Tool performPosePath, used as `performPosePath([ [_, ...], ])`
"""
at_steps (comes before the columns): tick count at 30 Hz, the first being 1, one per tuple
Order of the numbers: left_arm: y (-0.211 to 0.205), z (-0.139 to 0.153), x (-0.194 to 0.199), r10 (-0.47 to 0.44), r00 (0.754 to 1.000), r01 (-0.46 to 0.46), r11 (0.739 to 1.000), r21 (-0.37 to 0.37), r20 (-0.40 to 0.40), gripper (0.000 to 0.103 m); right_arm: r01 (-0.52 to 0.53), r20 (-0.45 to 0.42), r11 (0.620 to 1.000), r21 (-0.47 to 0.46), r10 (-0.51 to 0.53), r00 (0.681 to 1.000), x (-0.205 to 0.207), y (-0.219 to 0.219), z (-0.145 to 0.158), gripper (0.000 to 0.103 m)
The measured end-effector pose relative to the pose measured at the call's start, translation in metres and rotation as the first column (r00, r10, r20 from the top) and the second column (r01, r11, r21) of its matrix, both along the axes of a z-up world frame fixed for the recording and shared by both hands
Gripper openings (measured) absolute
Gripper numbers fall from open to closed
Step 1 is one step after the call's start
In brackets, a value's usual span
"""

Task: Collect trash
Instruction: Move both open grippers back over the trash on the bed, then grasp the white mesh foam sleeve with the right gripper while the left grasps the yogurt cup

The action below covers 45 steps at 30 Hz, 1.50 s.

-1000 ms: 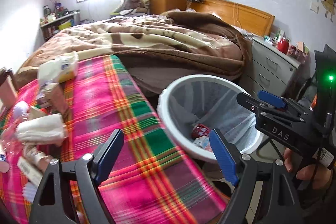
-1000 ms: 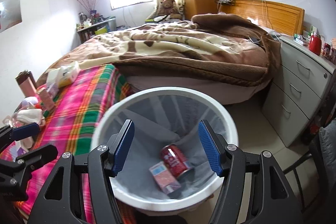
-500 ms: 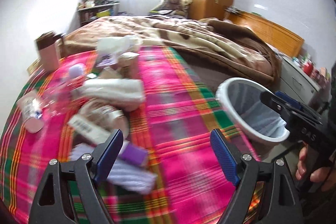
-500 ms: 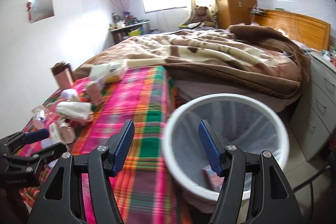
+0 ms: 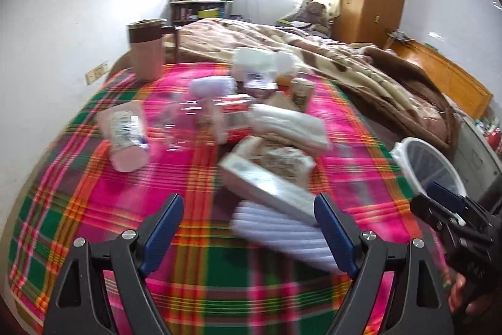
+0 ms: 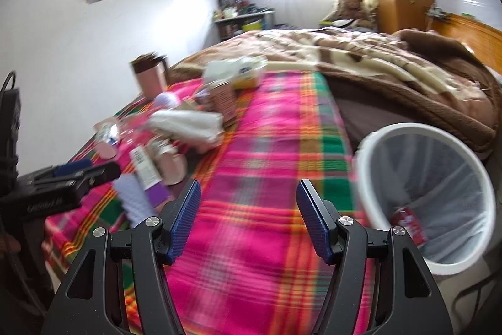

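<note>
A pile of trash lies on the plaid cloth [image 5: 194, 178]: a long white box [image 5: 266, 193], white ribbed foam [image 5: 282, 234], a clear plastic bottle [image 5: 125, 131], a folded white towel [image 5: 288, 127]. My left gripper [image 5: 249, 234] is open and empty, just short of the box and foam. My right gripper [image 6: 248, 218] is open and empty over bare cloth. The white trash bin [image 6: 429, 193] stands to its right, with a red can [image 6: 408, 225] inside. The bin also shows in the left wrist view [image 5: 423, 165].
A pink and brown mug [image 5: 146, 52] stands at the cloth's far left corner. A bed with a brown blanket [image 6: 376, 65] lies behind. A grey drawer cabinet [image 5: 480, 153] is beyond the bin. The left gripper shows in the right wrist view [image 6: 72, 178].
Both grippers have swung left, away from the bin and towards the trash pile. The left gripper now faces the box and foam. Both stay open.
</note>
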<state>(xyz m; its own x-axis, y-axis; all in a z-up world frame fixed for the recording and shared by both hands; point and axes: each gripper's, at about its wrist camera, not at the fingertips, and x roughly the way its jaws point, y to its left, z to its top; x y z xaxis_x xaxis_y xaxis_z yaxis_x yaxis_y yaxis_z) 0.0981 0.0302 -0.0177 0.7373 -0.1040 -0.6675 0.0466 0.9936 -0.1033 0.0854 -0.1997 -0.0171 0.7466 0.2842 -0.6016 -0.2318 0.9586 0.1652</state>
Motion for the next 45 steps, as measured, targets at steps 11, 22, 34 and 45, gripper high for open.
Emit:
performPosePath([
  [11,0.062,-0.011,0.017,0.123,0.992,-0.123,0.992,0.013,-0.027,0.086,-0.213,-0.008,0.974,-0.073,0.213,0.977,-0.002,0.064,-0.002,0.065],
  [22,0.097,-0.017,0.040,0.182,0.981,-0.183,0.983,-0.012,-0.063,0.087,-0.324,-0.047,0.941,-0.094,0.321,0.946,0.003,0.097,-0.013,0.065],
  [34,0.123,-0.023,0.081,0.226,0.968,-0.230,0.973,-0.026,-0.109,0.086,-0.367,-0.045,0.922,-0.124,0.365,0.930,0.000,0.110,-0.011,0.057],
  [45,0.128,-0.028,0.104,0.226,0.964,-0.233,0.972,-0.036,-0.142,0.086,-0.357,-0.118,0.928,-0.110,0.345,0.931,0.016,0.106,-0.023,0.057],
])
